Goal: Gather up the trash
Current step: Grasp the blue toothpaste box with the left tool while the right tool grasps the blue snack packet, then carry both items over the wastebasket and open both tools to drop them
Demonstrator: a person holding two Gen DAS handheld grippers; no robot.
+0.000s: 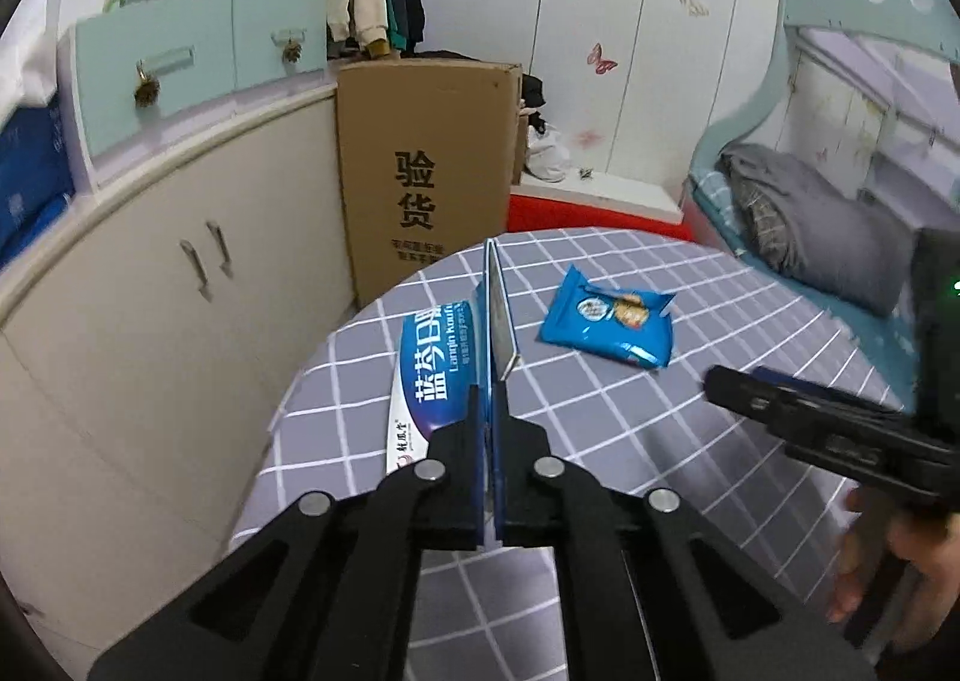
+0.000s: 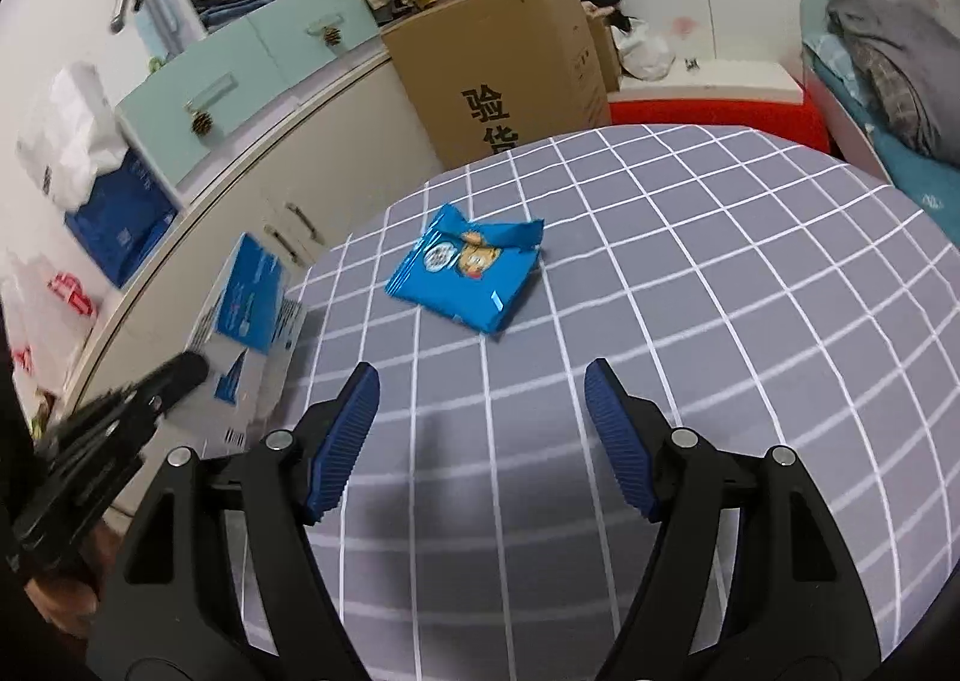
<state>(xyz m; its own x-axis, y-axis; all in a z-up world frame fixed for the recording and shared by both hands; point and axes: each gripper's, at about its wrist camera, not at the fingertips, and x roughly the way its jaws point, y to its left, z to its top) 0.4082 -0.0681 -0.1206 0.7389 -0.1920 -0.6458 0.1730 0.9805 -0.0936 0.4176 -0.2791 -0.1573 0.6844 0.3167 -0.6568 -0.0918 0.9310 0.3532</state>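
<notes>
My left gripper (image 1: 493, 429) is shut on a flattened blue and white toothpaste box (image 1: 435, 369), held upright over the table's left edge; the box also shows in the right wrist view (image 2: 246, 315). A blue snack wrapper (image 1: 609, 324) lies flat on the grey checked tablecloth (image 1: 690, 411), to the right of the box. In the right wrist view the wrapper (image 2: 465, 276) lies ahead of my right gripper (image 2: 483, 417), which is open, empty and above the cloth (image 2: 720, 321). The right gripper also shows in the left wrist view (image 1: 780, 405).
A tall cardboard box (image 1: 426, 165) stands behind the table's far left. A cream cabinet (image 1: 150, 309) with mint drawers runs along the left. A bed (image 1: 810, 213) with a grey pillow is at the right. A red and white bench (image 1: 594, 207) stands behind the table.
</notes>
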